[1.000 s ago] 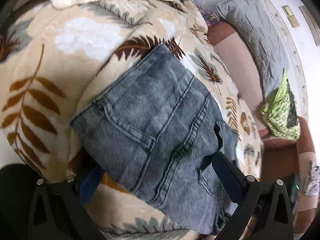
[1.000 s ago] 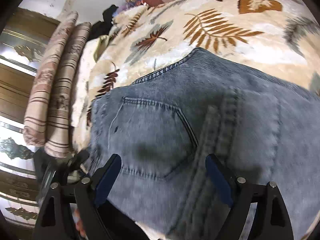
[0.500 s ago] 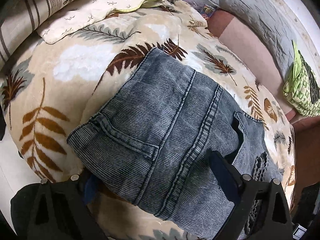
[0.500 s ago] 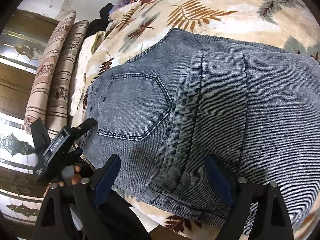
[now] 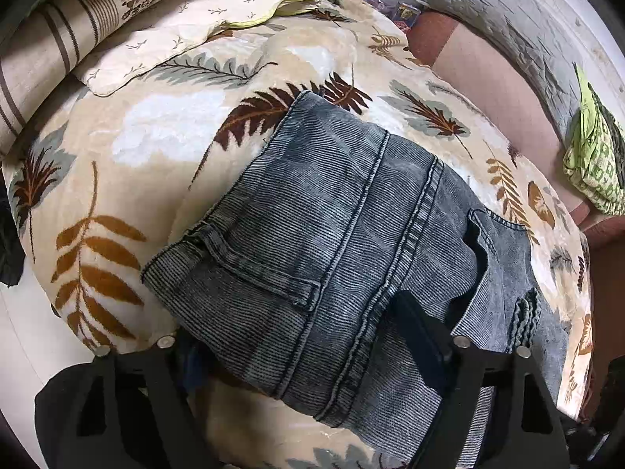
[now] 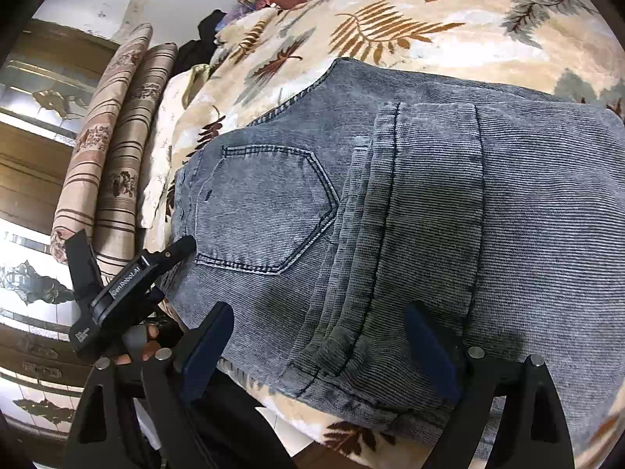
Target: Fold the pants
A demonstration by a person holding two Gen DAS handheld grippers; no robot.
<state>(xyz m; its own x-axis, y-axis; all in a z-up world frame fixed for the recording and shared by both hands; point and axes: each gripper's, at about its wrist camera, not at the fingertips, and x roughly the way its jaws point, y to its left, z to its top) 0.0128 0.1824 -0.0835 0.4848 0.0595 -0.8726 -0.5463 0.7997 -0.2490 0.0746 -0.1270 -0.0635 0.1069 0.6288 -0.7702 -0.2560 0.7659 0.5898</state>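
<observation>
Folded pants [image 5: 343, 242] lie mid-frame on the leaf blanket [image 5: 156, 148]. Your left gripper [image 5: 308, 336] is closing astride their lower edge; your right gripper [image 6: 328, 344] is spread wide, gripping nothing.

Leaf-print blanket [image 5: 164, 144] spreading across the bed. Cream pillow [image 5: 187, 27] lying at its far edge, touching striped bolsters [image 6: 117, 148]. Grey quilted cushion [image 5: 508, 11] leaning along the wall, green patterned bag [image 5: 593, 164] resting just beside it.

My right gripper [image 6: 316, 351]: black frame, 2 blue-padded fingers [image 6: 207, 346], silver screws. My left gripper [image 6: 129, 285] carries white lettering.
</observation>
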